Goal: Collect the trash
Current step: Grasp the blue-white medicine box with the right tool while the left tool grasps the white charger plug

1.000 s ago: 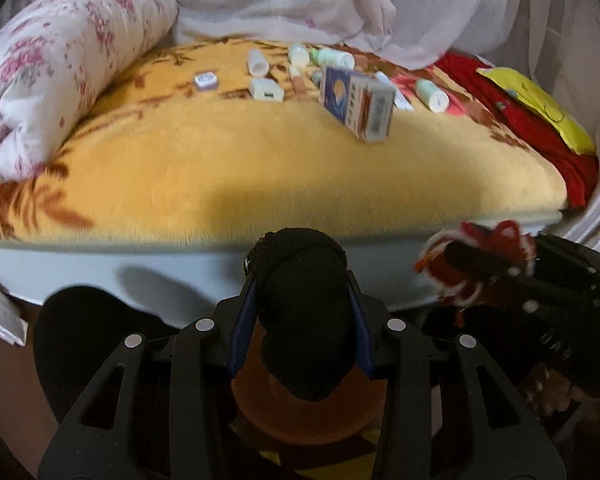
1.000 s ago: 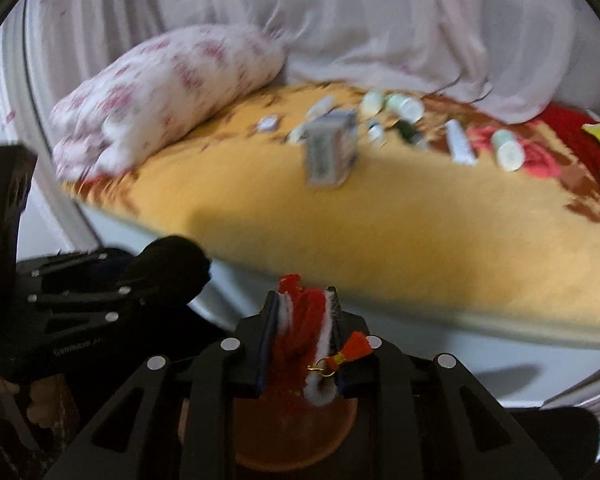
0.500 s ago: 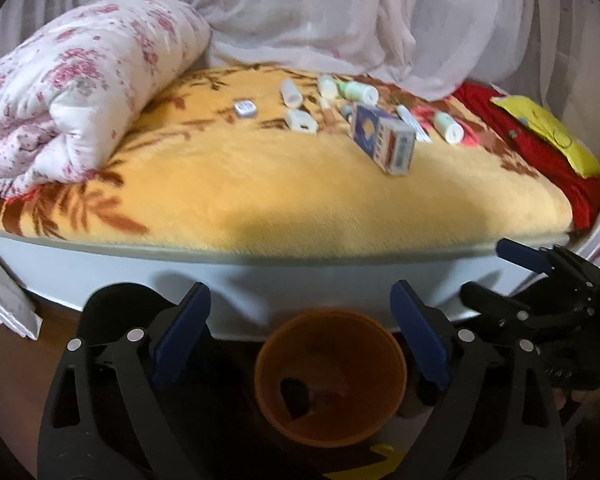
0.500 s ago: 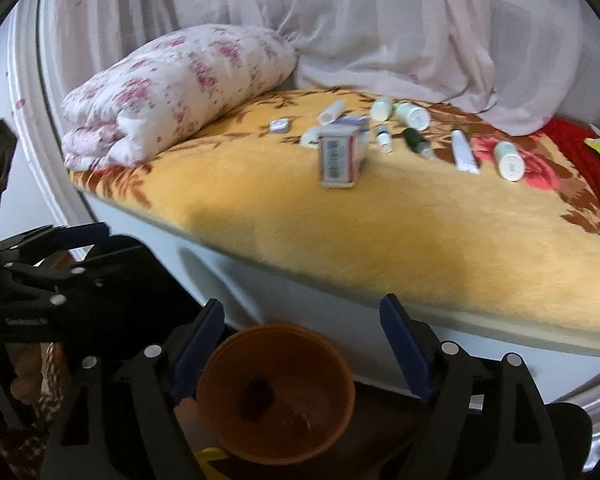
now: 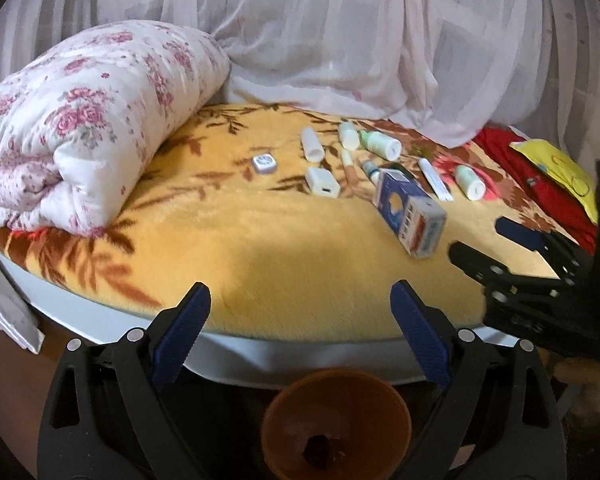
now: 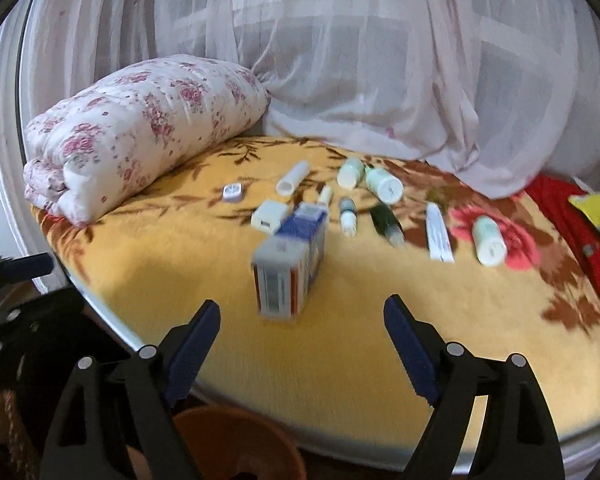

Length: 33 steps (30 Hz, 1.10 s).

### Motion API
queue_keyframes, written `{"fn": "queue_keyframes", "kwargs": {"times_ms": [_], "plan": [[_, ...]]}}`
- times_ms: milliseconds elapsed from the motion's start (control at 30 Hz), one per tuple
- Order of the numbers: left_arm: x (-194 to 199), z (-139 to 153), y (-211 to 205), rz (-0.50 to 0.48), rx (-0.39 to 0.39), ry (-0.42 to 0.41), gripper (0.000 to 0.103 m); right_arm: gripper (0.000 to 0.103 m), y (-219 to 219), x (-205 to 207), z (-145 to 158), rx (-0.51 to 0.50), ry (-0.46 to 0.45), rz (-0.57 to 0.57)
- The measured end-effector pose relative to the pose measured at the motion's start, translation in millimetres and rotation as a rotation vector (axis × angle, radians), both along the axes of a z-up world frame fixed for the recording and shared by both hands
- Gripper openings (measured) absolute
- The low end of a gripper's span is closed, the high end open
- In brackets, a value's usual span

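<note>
Jaws of both the left gripper [image 5: 300,312] and right gripper [image 6: 302,328] gape empty; the carton [image 6: 290,266] stands near the bed's [image 6: 380,340] front edge, so the right should straddle it squarely before lifting toward the orange bin [image 5: 336,424].

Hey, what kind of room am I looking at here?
Most likely a bedroom: a bed with a yellow floral blanket, a folded floral quilt at one end, and sheer curtains over a window behind it.

A yellow blanket [image 6: 364,320] with brown leaves and a pink flower, a white quilt [image 6: 140,128] with pink roses, a blue-and-white carton [image 6: 290,268], an orange bin [image 5: 336,424], blue gripper pads [image 5: 180,340].
</note>
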<state>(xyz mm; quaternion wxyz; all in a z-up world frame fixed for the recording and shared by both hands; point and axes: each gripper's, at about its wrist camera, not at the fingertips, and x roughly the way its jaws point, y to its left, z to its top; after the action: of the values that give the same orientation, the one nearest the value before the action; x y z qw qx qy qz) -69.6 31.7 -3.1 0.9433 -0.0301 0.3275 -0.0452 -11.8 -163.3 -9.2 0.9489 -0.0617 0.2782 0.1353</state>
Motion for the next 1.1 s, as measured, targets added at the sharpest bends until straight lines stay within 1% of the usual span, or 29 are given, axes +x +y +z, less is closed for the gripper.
{"fn": "queue_keyframes", "kwargs": {"times_ms": [133,300,333,367,400,433,467,500,567,667,767,867,933,967,1033,1100], "plan": [[8,-3,7,0.016,0.010,0.011,0.089,0.082,17,26,-2,-0.022,-0.020,0.001],[17,-8,13,0.036,0.017,0.028,0.089,0.082,38,57,-12,-0.045,-0.015,0.000],[20,-9,13,0.038,0.018,0.031,0.089,0.073,40,61,-15,-0.063,-0.028,-0.005],[24,-10,13,0.040,0.017,0.037,0.089,0.056,43,65,-19,-0.085,-0.036,-0.010],[28,-10,14,0.039,0.016,0.039,0.089,0.030,45,74,-25,-0.132,-0.013,-0.010],[33,-11,13,0.039,0.017,0.042,0.089,0.029,42,76,-25,-0.131,-0.009,-0.021],[38,-12,11,0.040,0.022,0.039,0.089,0.029,36,76,-23,-0.098,-0.012,-0.025],[42,-12,10,0.041,0.028,0.037,0.089,0.029,24,73,-17,-0.040,-0.014,-0.032],[60,-13,5,0.039,0.039,0.031,0.089,0.029,11,66,-8,-0.005,-0.041,-0.049],[94,-12,-8,0.028,0.046,0.026,0.089,0.029,-12,48,8,0.013,-0.102,-0.084],[132,-13,-26,0.020,0.056,0.024,0.089,0.029,-25,39,15,0.022,-0.116,-0.098],[177,-22,-44,0.008,0.060,0.073,0.089,0.029,-38,33,17,0.029,-0.118,-0.112],[204,-29,-53,0.020,0.070,0.101,0.088,0.029,-47,31,16,0.036,-0.114,-0.120],[214,-31,-56,0.027,0.076,0.108,0.086,0.029,-50,31,15,0.037,-0.112,-0.124],[235,-38,-64,0.041,0.115,0.126,0.084,0.029,-57,31,11,0.036,-0.106,-0.134],[254,-47,-69,0.046,0.136,0.169,0.073,0.029,-63,33,7,0.044,-0.094,-0.140]]}}
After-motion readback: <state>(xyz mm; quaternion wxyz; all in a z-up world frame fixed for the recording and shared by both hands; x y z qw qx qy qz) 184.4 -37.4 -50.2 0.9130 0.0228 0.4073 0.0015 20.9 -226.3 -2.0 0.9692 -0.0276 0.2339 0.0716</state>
